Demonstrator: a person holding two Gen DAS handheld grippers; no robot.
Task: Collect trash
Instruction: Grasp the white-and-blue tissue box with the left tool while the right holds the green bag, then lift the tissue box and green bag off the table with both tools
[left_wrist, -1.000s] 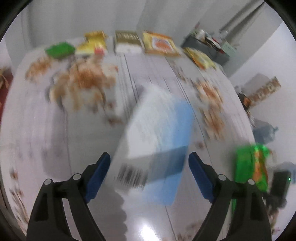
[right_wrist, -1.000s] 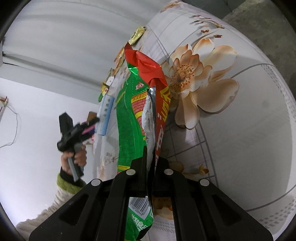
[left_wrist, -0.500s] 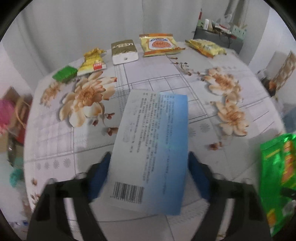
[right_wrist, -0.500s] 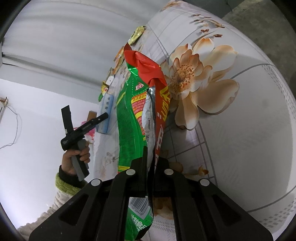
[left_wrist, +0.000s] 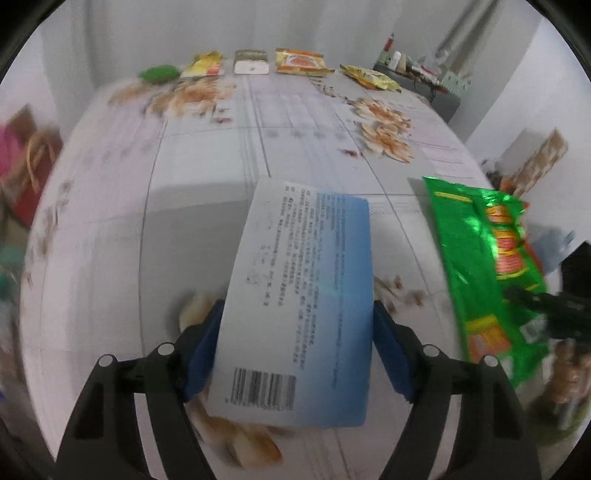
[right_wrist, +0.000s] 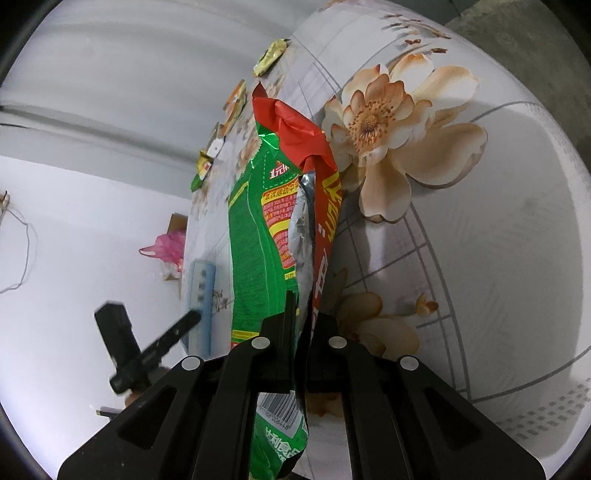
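my left gripper (left_wrist: 295, 332) clamps a white-and-blue tissue pack (left_wrist: 299, 306) between its blue pads (left_wrist: 201, 354), barcode end nearest me, above the flowered tablecloth (left_wrist: 207, 177). my right gripper (right_wrist: 301, 332) is pressed together on a green-and-red snack wrapper (right_wrist: 269, 221), held upright. five more packets (left_wrist: 301, 62) line the table's far edge.

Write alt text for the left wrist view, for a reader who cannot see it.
The left gripper holds a white and blue packet with a barcode between its blue pads, above a floral tablecloth. At right, a green snack bag is held by the right gripper. Five more wrappers line the table's far edge; the picture is motion-blurred.
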